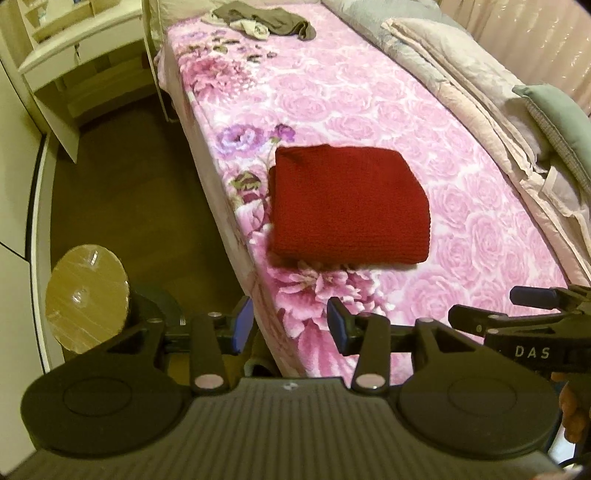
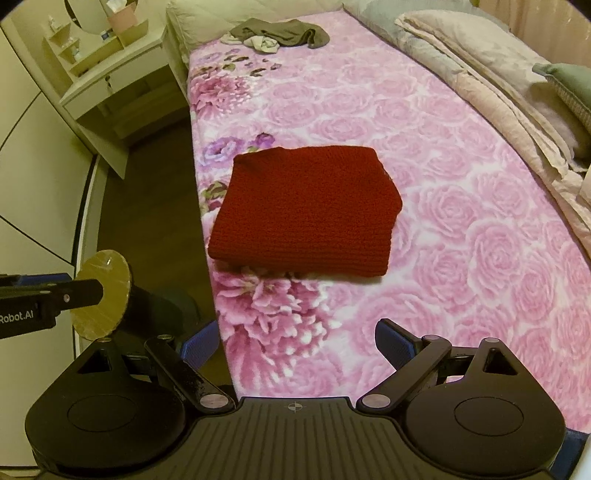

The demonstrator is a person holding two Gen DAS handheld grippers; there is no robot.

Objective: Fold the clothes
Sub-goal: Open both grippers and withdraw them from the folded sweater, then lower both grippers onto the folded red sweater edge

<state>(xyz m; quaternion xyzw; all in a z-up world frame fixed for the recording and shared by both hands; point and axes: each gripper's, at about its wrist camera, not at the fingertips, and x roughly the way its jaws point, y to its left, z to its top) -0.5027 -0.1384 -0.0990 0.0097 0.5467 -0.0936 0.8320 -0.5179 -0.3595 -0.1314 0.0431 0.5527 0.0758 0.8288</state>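
At the far left stood a pale cabinet [image 2: 110, 92] with small shelves, and nearer, over the dark floor [image 1: 122, 206], a round tan disc [image 1: 86, 295] on a dark post. The left gripper [image 1: 286, 325] hung at the near edge of the bed [image 1: 369, 96], its blue-padded fingers [image 1: 338, 325] spread apart with nothing between them; in the right wrist view only its dark tip showed at the left edge, in front of the disc. A red knitted garment [image 2: 303, 210] lay folded into a thick, roughly square bundle on the pink floral blanket [image 2: 461, 229], close to the bed's left edge and well ahead of both tools, touched by neither. The right gripper [image 2: 291, 349] hovered over the blanket's near end, its fingers [image 2: 393, 347] set wide and empty. At the far end of the bed a loose heap of grey-brown and pale clothes [image 2: 284, 33] lay unfolded. Along the bed's right side ran a stack of folded beige bedding [image 1: 469, 74], with a grey-green cushion [image 1: 557, 122] resting on it.
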